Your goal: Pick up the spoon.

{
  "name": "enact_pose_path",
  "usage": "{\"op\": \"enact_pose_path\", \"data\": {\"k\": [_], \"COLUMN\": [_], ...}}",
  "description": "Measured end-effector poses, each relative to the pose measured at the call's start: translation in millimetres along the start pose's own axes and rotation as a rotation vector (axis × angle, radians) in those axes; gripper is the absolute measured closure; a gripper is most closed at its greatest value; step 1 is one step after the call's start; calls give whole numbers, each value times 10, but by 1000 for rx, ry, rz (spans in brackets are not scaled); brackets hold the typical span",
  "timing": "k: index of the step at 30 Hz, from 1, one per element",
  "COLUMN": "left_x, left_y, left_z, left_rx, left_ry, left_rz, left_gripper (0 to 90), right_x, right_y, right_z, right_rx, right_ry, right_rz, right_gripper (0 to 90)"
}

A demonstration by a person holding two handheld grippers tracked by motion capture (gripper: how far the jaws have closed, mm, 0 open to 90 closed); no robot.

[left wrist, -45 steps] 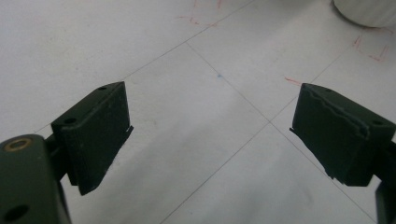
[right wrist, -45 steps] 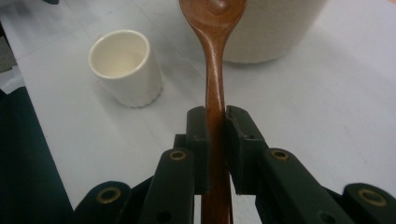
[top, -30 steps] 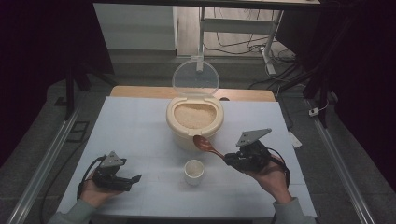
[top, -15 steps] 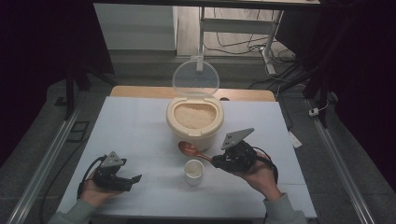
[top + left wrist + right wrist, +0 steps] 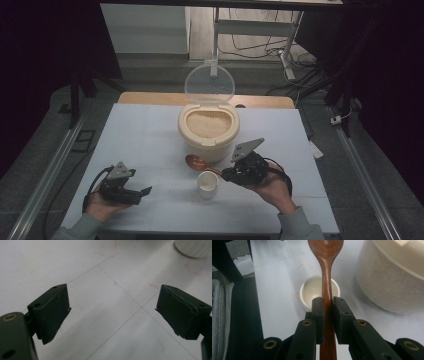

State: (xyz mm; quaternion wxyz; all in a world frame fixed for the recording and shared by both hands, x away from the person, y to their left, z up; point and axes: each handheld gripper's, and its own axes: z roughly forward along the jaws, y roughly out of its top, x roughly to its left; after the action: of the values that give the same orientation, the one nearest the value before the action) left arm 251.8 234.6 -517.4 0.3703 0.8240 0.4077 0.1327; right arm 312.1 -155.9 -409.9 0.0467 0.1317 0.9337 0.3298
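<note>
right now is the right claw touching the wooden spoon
Touching. The right gripper view shows the right claw with both jaws pressed flat against the wooden spoon handle, no gap on either side.

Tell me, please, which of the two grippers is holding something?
The right gripper: its jaws clamp the wooden spoon by the handle, while the left gripper stands open with nothing between its jaws.

The wooden spoon (image 5: 326,270) is a warm reddish brown with a glossy, darker grain along its handle. The small cup (image 5: 207,183) is plain cream-white inside and out. The rice container (image 5: 208,131) is pale beige, its rice (image 5: 208,123) a light tan, and its raised lid (image 5: 209,83) clear. The table top (image 5: 145,135) is pale blue-white, crossed by thin grey lines and faint red marks. Both the left gripper (image 5: 141,192) and the right gripper (image 5: 226,174) are black with brass-coloured screw rings.
</note>
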Motion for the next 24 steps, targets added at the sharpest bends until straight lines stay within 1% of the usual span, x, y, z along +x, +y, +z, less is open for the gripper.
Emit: {"op": "enact_pose_path", "data": {"k": [4, 7, 9, 15, 17, 21, 24], "left_x": [3, -9, -43, -144, -198, -337, -454], "left_y": [36, 109, 185, 459, 550, 751, 922], "left_z": [-38, -97, -127, -164, -189, -277, -302], "left_rx": [-9, -25, -33, -35, -45, -75, -87], "left_ry": [-20, -43, -51, -81, -91, -125, -156], "left_rz": [0, 2, 23, 87, 112, 176, 230], "left_gripper": [114, 115, 117, 115, 114, 120, 148], "right_x": [20, 31, 30, 38, 49, 63, 90], "right_y": [17, 21, 21, 25, 35, 46, 67], "right_z": [15, 20, 31, 45, 62, 82, 115], "right_rx": [0, 3, 7, 12, 16, 18, 26], "right_ry": [4, 1, 2, -1, 0, 0, 9], "right_rz": [-9, -17, -19, -22, -33, -41, -55], "right_gripper": [792, 792, 792, 792, 792, 792, 792]}}
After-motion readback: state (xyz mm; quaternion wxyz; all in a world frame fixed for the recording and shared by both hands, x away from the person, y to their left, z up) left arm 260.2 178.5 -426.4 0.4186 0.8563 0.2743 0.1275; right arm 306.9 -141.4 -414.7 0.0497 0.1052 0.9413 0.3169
